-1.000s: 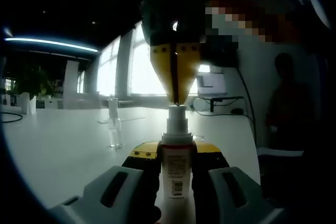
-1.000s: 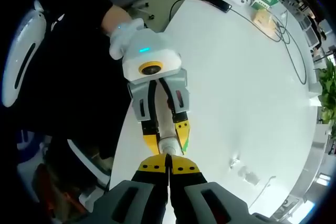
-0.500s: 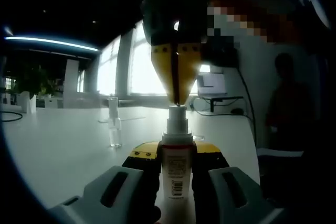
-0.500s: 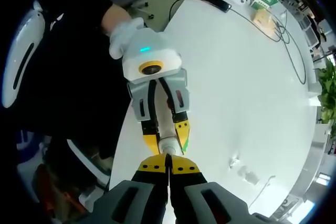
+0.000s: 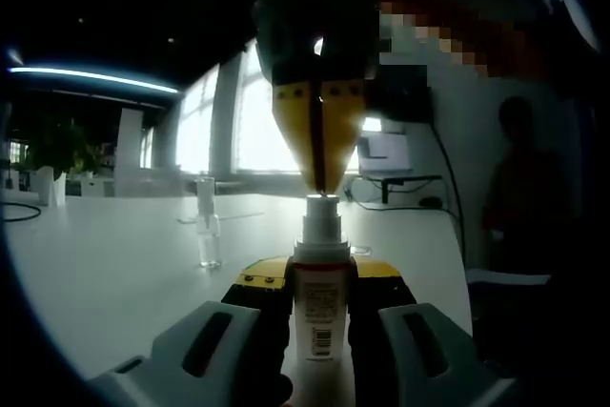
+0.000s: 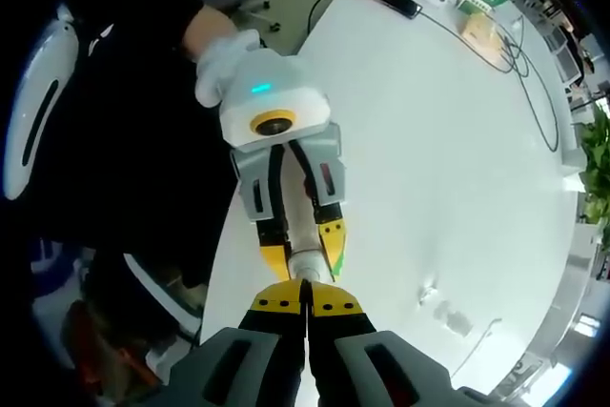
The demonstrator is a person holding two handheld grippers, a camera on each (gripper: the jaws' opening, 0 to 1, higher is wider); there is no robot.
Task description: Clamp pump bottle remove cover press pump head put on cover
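Observation:
A white pump bottle [image 5: 318, 307] with a barcode label stands upright between my left gripper's [image 5: 319, 278] yellow-tipped jaws, which are shut on its body. Its bare pump head [image 5: 321, 216] sticks up above them. My right gripper [image 5: 319, 183] comes down from above, shut, with its yellow tips resting on top of the pump head. From above, the right gripper [image 6: 305, 293] is shut over the bottle's top [image 6: 305, 262], held in the left gripper [image 6: 305, 251]. The clear cover [image 5: 207, 226] stands apart on the white table [image 6: 457, 140]; the cover [image 6: 443, 312] is off to the right.
A gloved hand [image 6: 224, 54] holds the left gripper at the table's near edge. Cables [image 6: 534, 73], a phone and small items lie at the table's far end. A screen [image 5: 386, 154] stands beyond the bottle, and a person [image 5: 515, 188] stands at the right.
Hardly anything: the right gripper view has shifted slightly. The shut right tips stay on the pump head and the left gripper keeps its hold.

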